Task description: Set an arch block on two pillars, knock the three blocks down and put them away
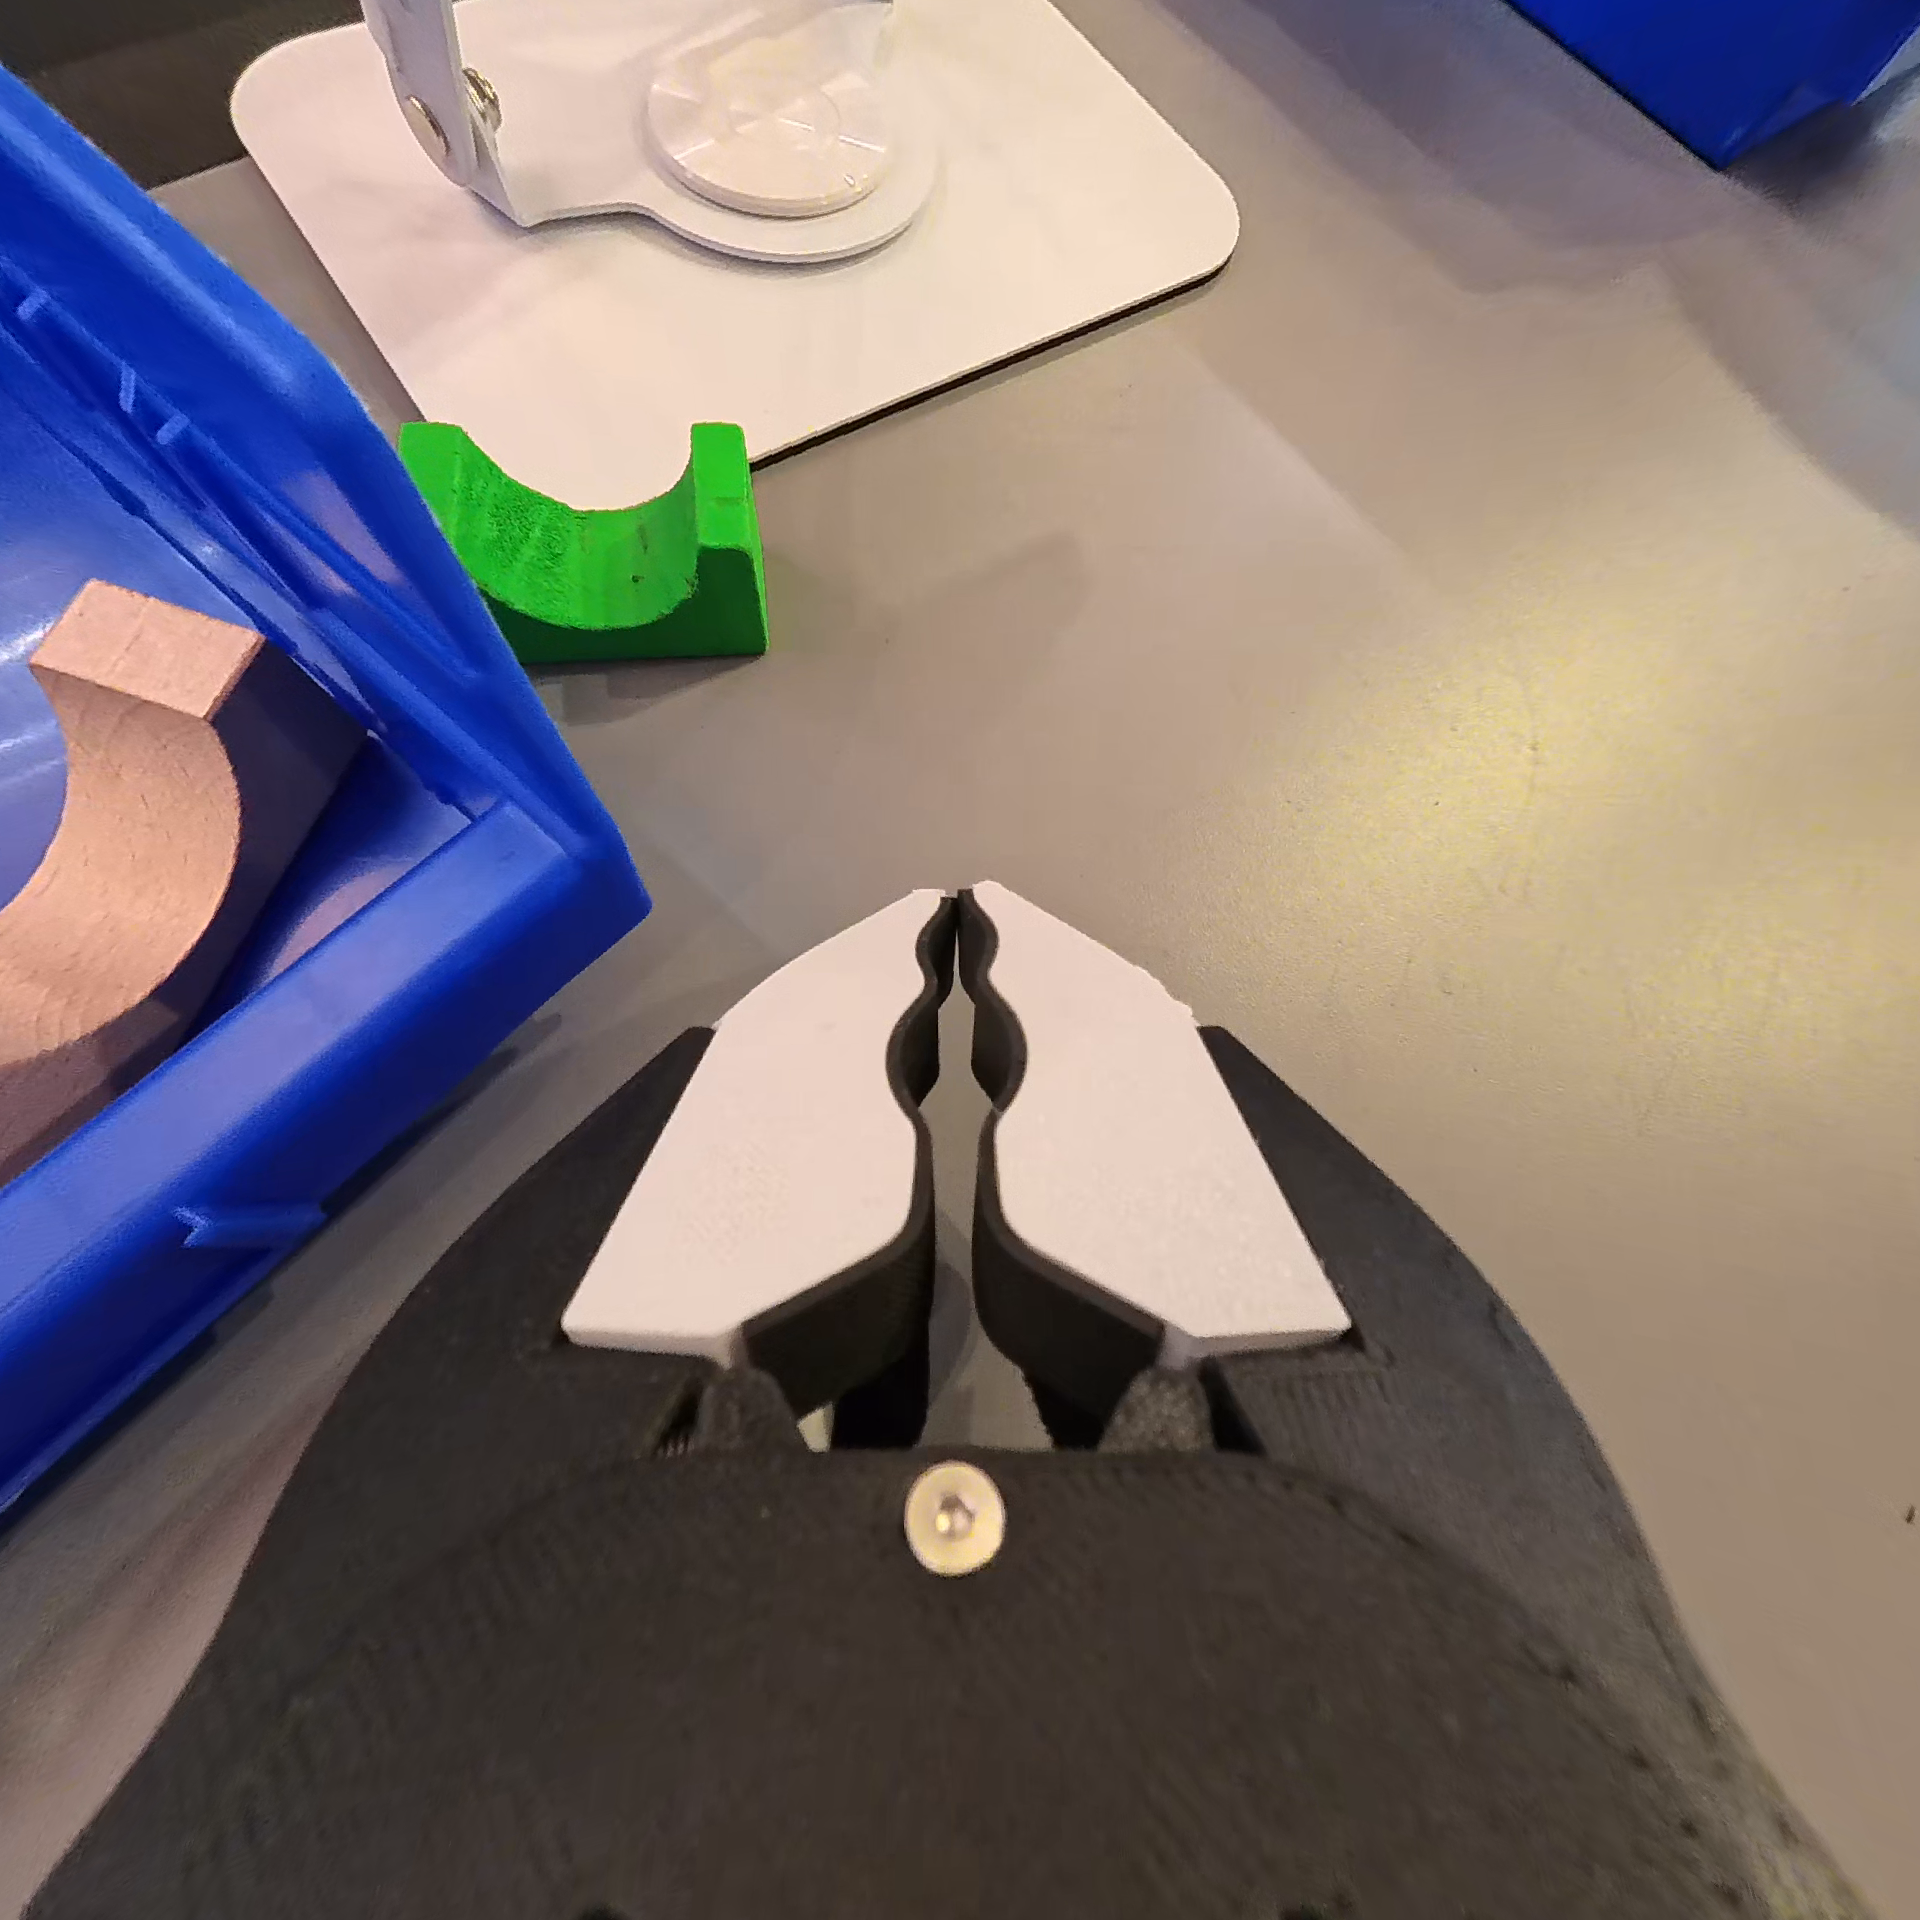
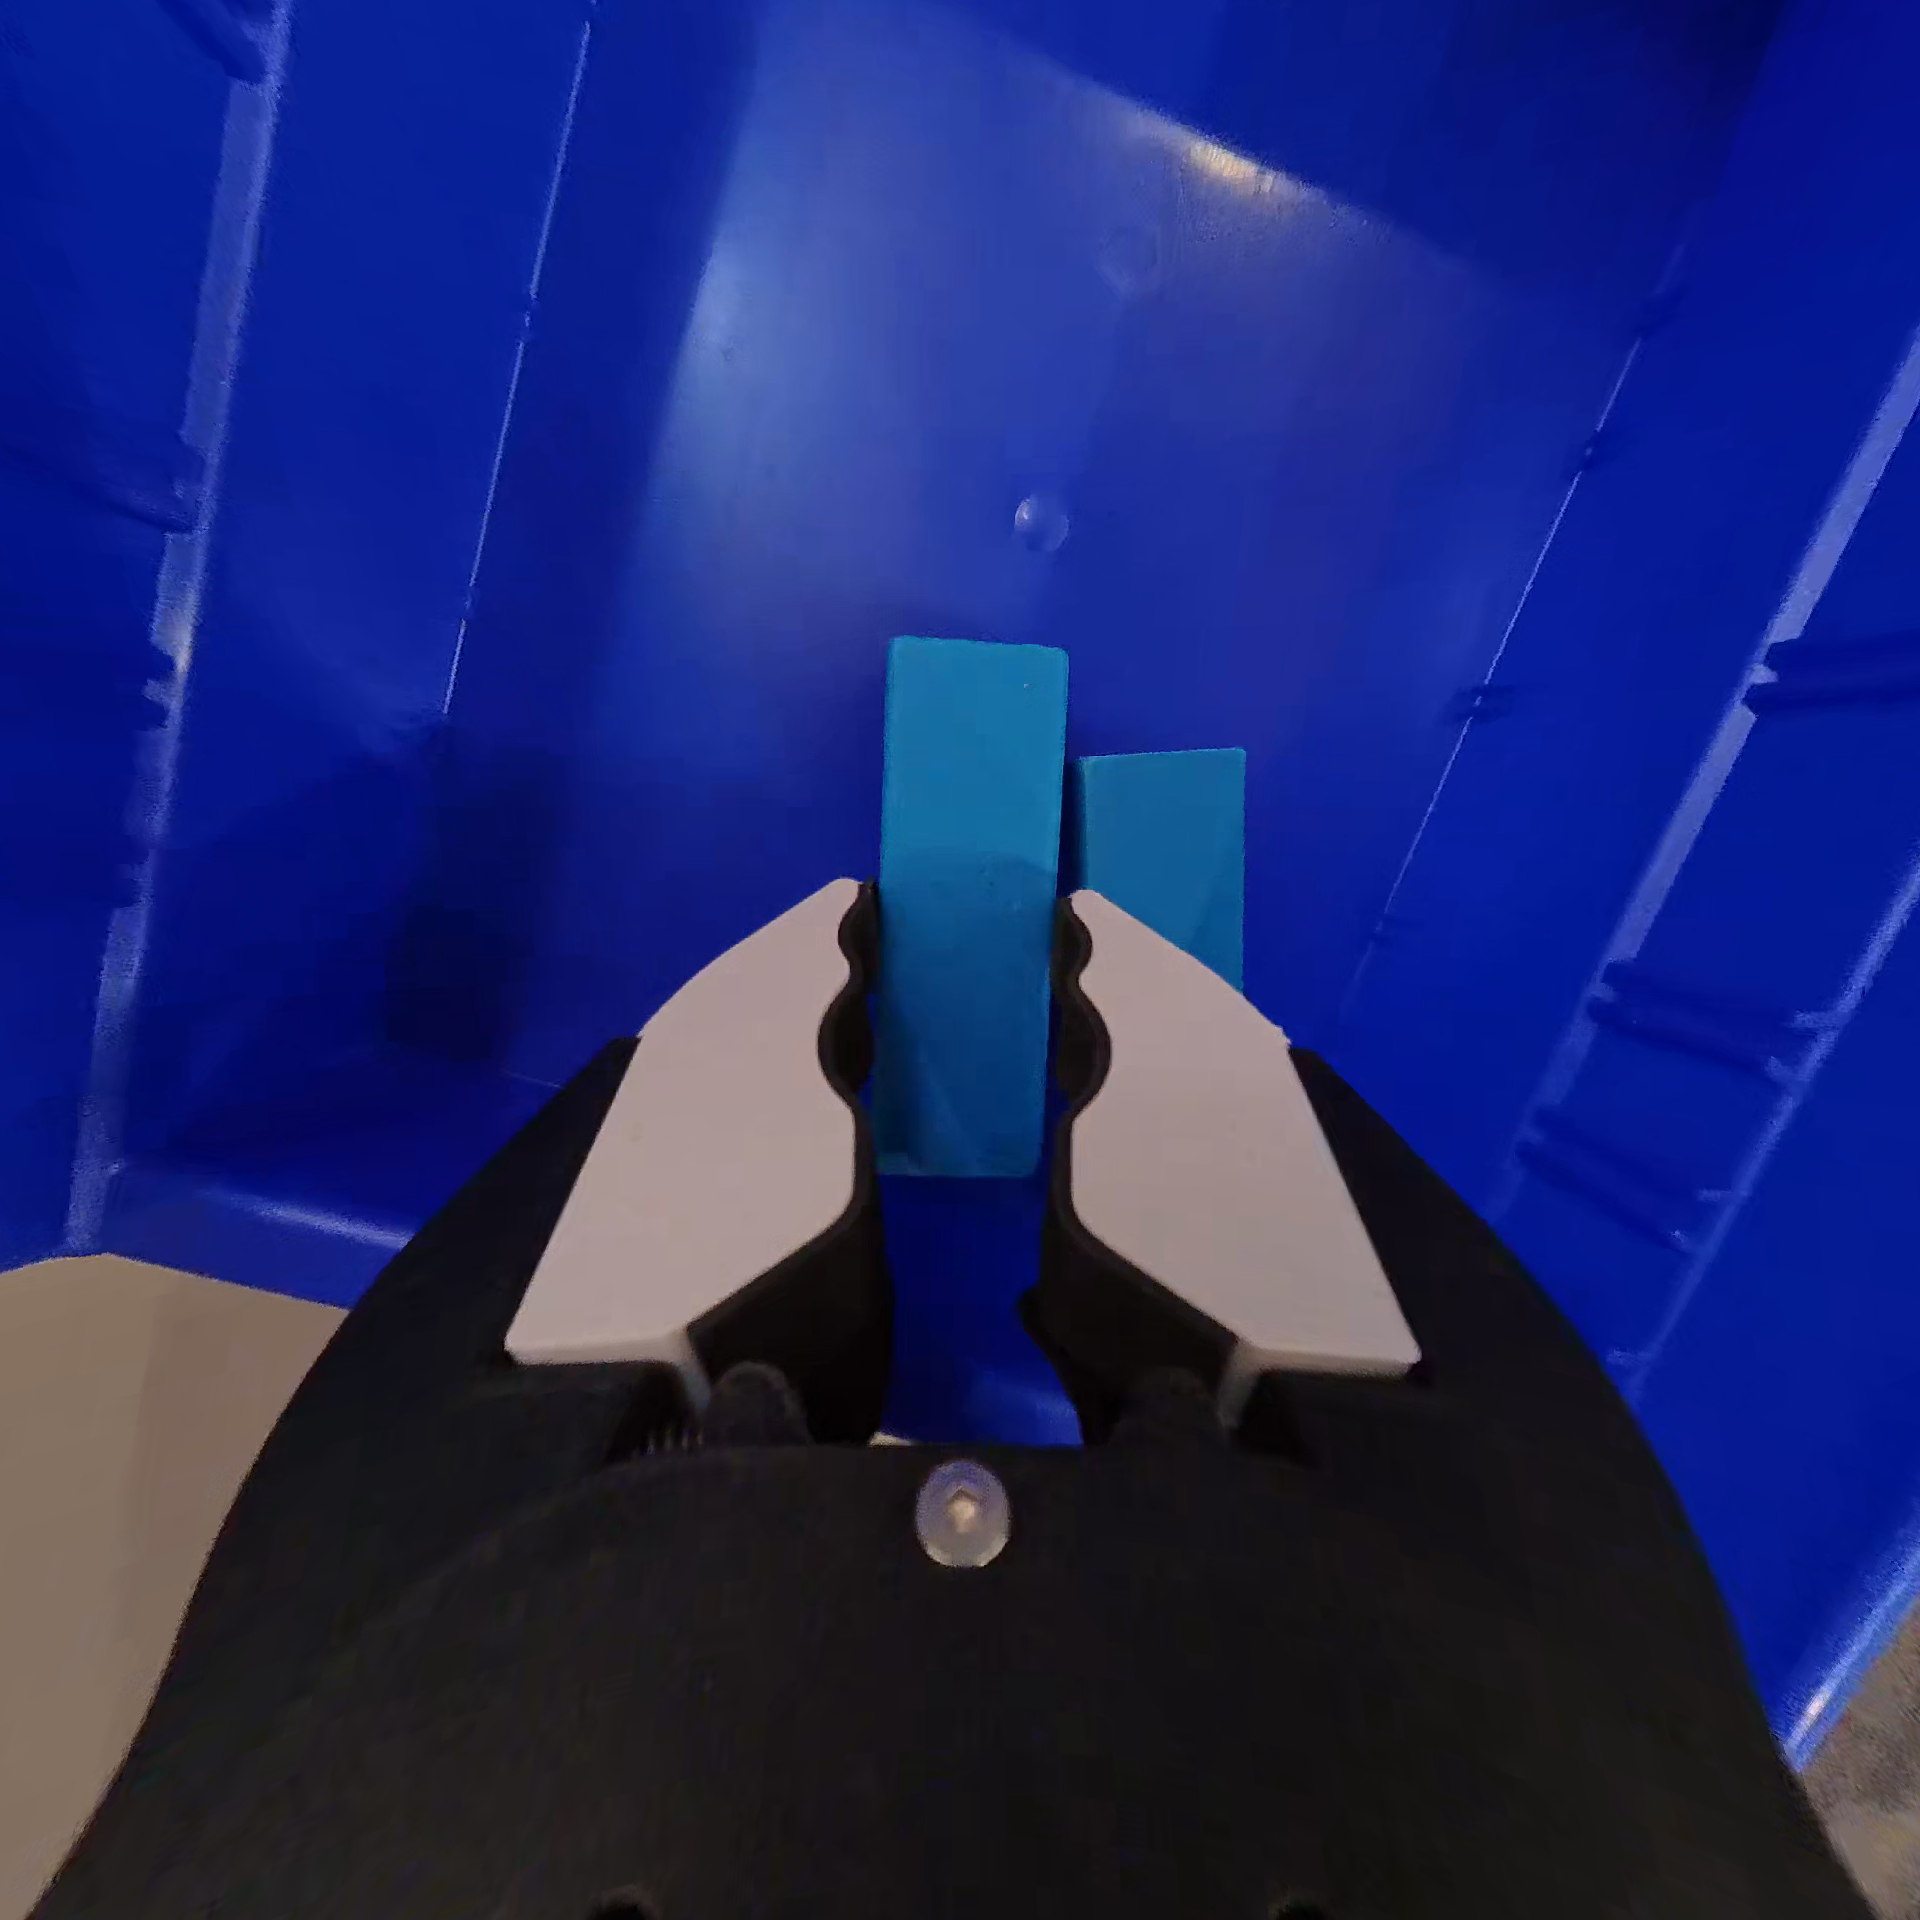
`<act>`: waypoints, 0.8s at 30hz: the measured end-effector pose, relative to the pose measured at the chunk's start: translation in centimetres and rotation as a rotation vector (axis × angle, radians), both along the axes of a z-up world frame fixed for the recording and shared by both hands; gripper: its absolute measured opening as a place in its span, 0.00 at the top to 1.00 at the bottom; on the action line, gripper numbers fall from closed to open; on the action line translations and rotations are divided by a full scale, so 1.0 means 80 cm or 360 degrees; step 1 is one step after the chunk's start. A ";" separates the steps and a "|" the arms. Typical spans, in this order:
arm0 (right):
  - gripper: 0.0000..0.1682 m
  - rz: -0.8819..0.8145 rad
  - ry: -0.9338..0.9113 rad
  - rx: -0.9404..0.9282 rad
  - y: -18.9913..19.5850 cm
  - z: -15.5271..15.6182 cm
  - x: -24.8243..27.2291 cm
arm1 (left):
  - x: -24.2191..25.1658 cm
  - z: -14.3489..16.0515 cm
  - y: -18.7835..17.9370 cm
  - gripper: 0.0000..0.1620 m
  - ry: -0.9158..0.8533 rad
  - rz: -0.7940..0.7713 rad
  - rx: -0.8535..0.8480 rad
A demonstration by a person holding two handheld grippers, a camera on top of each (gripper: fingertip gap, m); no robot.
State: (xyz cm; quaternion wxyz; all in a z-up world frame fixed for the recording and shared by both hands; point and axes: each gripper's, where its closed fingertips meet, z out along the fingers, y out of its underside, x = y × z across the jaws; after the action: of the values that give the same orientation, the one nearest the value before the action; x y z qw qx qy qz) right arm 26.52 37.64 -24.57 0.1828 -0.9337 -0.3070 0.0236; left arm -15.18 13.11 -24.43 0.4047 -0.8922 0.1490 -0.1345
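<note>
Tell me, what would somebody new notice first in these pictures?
Probably the bright green arch block, lying on the grey table beside a blue bin. Next, the right gripper holding a teal block inside another blue bin, next to a second teal block.

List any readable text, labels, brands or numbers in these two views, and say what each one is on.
None. No writing shows on the green arch block, the wooden arch block, the blue bin, the white stand base, the two teal blocks, or either gripper.
</note>
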 end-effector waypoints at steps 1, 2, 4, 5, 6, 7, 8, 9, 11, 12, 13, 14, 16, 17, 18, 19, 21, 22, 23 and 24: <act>0.81 0.0008 -0.0021 -0.0017 0.000 -0.002 0.001 | 0.000 0.000 0.000 1.00 -0.0001 0.0000 0.0000; 0.79 0.0013 -0.0037 -0.0025 0.000 -0.001 0.002 | 0.000 0.000 0.000 1.00 -0.0001 -0.0001 0.0000; 0.70 0.0005 -0.0089 0.0046 0.001 0.011 0.008 | 0.000 0.000 0.000 1.00 0.0000 -0.0004 -0.0003; 0.70 0.0006 -0.0078 0.0106 -0.001 0.025 0.006 | 0.001 -0.001 0.000 1.00 0.0001 -0.0005 -0.0005; 0.72 0.0022 -0.0045 0.0200 -0.006 0.047 0.001 | 0.001 -0.001 0.000 1.00 0.0005 -0.0004 -0.0006; 0.73 0.0057 0.0001 0.0319 -0.016 0.076 -0.011 | 0.001 -0.001 0.000 1.00 0.0007 -0.0004 -0.0007; 0.74 0.0125 0.0070 0.0447 -0.032 0.110 -0.030 | 0.001 -0.001 0.000 1.00 0.0009 -0.0005 -0.0009; 0.74 0.0246 0.0169 0.0559 -0.055 0.143 -0.060 | 0.001 -0.002 0.000 1.00 0.0011 -0.0006 -0.0012; 0.76 0.0565 0.0387 0.0729 -0.115 0.196 -0.142 | 0.001 -0.003 0.000 1.00 0.0016 -0.0007 -0.0020; 0.75 0.0721 0.0426 0.0768 -0.143 0.206 -0.184 | 0.001 -0.003 0.000 1.00 0.0019 -0.0008 -0.0025; 0.73 0.0865 0.0429 0.0784 -0.168 0.205 -0.225 | 0.001 -0.004 0.000 1.00 0.0023 -0.0009 -0.0027; 0.71 0.0998 0.0449 0.0780 -0.189 0.198 -0.267 | 0.002 -0.004 0.000 1.00 0.0026 -0.0011 -0.0026; 0.70 0.1246 0.0524 0.0681 -0.225 0.163 -0.351 | 0.002 -0.003 -0.001 1.00 0.0023 -0.0012 -0.0018; 0.68 0.1317 0.0508 0.0627 -0.232 0.140 -0.385 | 0.002 -0.002 -0.001 1.00 0.0017 -0.0014 -0.0013; 0.65 0.1357 0.0464 0.0609 -0.230 0.116 -0.414 | 0.002 -0.001 -0.001 1.00 0.0010 -0.0015 -0.0010; 0.63 0.1365 0.0445 0.0589 -0.224 0.094 -0.440 | 0.002 -0.001 -0.001 1.00 0.0003 -0.0018 -0.0008; 0.64 0.1355 0.0473 0.0445 -0.219 0.055 -0.485 | 0.002 0.000 -0.001 1.00 -0.0005 -0.0020 -0.0006; 0.65 0.1340 0.0479 0.0417 -0.214 0.040 -0.503 | 0.002 0.000 -0.001 1.00 -0.0009 -0.0021 -0.0006; 0.65 0.1330 0.0450 0.0401 -0.207 0.026 -0.517 | 0.002 0.000 -0.001 1.00 -0.0012 -0.0023 -0.0007; 0.64 0.1333 0.0425 0.0370 -0.204 0.014 -0.528 | 0.002 0.000 -0.002 1.00 -0.0014 -0.0024 -0.0009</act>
State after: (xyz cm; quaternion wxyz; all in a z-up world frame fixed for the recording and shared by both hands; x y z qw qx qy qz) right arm -15.76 21.29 -23.48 0.2991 -0.6910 -0.6327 0.1809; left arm -14.98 12.98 -24.44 0.4019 -0.8915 0.1534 -0.1419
